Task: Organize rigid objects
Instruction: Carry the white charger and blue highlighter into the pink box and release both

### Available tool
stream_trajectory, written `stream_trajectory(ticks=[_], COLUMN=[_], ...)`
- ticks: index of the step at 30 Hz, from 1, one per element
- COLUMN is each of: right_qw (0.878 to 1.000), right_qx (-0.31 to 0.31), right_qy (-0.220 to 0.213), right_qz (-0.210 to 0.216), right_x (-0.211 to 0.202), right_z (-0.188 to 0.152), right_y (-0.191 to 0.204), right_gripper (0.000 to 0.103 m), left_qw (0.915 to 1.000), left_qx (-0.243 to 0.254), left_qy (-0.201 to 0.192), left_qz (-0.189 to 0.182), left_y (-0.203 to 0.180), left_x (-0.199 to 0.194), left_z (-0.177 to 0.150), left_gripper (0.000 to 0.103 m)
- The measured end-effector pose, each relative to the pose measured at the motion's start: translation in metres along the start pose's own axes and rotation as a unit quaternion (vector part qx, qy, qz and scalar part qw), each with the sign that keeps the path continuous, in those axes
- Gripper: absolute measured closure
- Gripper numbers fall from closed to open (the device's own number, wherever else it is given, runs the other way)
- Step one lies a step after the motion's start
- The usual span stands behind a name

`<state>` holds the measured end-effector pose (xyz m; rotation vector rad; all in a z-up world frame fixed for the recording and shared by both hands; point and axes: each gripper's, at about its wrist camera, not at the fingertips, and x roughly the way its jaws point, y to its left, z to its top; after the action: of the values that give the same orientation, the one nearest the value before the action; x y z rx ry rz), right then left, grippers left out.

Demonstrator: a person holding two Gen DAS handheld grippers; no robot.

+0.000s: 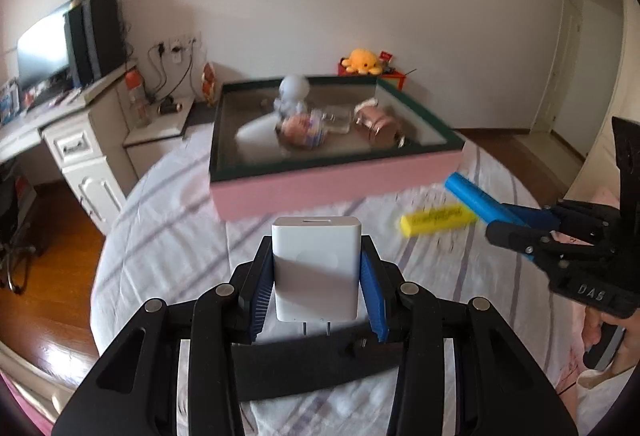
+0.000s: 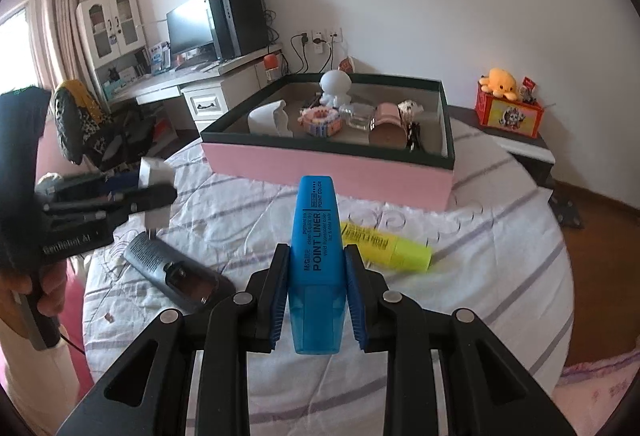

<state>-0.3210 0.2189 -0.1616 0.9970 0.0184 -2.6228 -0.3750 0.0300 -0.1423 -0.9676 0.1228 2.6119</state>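
Bed (image 2: 480, 236) with striped sheet, left hand-held gripper (image 1: 316, 268) clamping a white USB charger (image 1: 316, 268), right hand-held gripper (image 2: 316, 272) clamping a blue highlighter (image 2: 316, 256), yellow highlighter (image 2: 388, 246) on sheet near pink-sided storage box (image 2: 320, 172)

Blue highlighter (image 2: 316, 256): barrel printed "M&G", "POINT LINER" and "POINT COLOR", with smaller lines too fine to read. Yellow highlighter (image 2: 386, 245): dark lettering, apparently the same "POINT LINER" mark, though blurred. Right gripper (image 1: 490, 224): body embossed "DAS". Left gripper (image 2: 160, 192): white lettering, ending in "AI"; the first word is illegible.
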Motion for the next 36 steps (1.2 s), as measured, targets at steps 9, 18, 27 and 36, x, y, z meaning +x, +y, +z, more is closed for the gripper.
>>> stream_trajectory(ticks=[9,18,27,36], right_qw=[1.0,0.999,0.996,0.995], right_qx=[-0.025,-0.009,-0.009,-0.023], right_qy=[-0.012,0.033,0.086,0.091], right_qz=[-0.006,-0.003,-0.018,-0.03], right_x=[0.017,0.091,0.141,0.141], right_z=[0.069,0.117,0.106,0.104], right_y=[-0.006,-0.019,-0.028,-0.027], right_gripper=[0.076,0.076,0.076,0.075], left_qw=[0.9988,0.9989,0.9967,0.9949], left_qx=[0.045,0.03,0.029,0.03], left_qy=[0.0,0.031,0.076,0.096], left_qz=[-0.017,-0.018,-0.003,0.006], left_y=[-0.016,0.0,0.006,0.008], left_x=[0.027,0.081,0.128,0.14], left_z=[0.075,0.124,0.11,0.094], left_gripper=[0.063,0.063,0.062,0.062])
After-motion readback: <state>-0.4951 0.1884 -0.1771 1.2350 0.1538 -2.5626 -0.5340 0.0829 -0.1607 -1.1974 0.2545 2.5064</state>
